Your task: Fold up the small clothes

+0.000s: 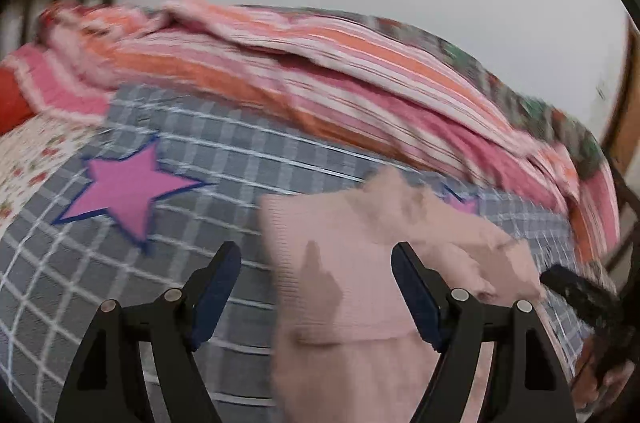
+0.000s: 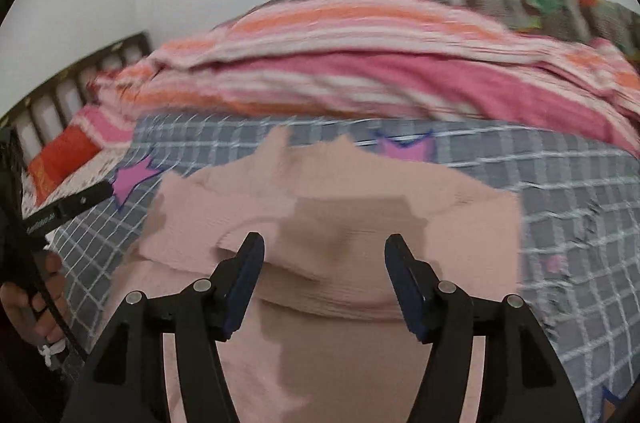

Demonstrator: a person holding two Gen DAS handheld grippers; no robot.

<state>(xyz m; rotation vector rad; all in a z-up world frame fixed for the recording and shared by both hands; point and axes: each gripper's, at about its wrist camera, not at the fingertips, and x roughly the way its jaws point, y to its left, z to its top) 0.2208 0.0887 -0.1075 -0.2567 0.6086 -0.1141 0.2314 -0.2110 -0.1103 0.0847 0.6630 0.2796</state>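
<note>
1. Right wrist view is showing the right gripper [image 2: 324,283] hanging over the pink garment [image 2: 340,191] at frame centre, jaws standing wide with nothing pinched; the folded flap is lying loose and could be springing back
2. Left gripper [image 1: 316,287], jaws also wide and empty, is sitting at the garment's left edge on the checked bedsheet [image 1: 200,151]; closing there risks snagging the sheet
3. Blur is hiding the hem, so a misplaced pinch is likely

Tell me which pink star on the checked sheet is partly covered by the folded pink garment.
The smaller pink star at the pink garment's far edge; only its points peek out. The big star to the left lies fully uncovered on the grey checked sheet.
</note>
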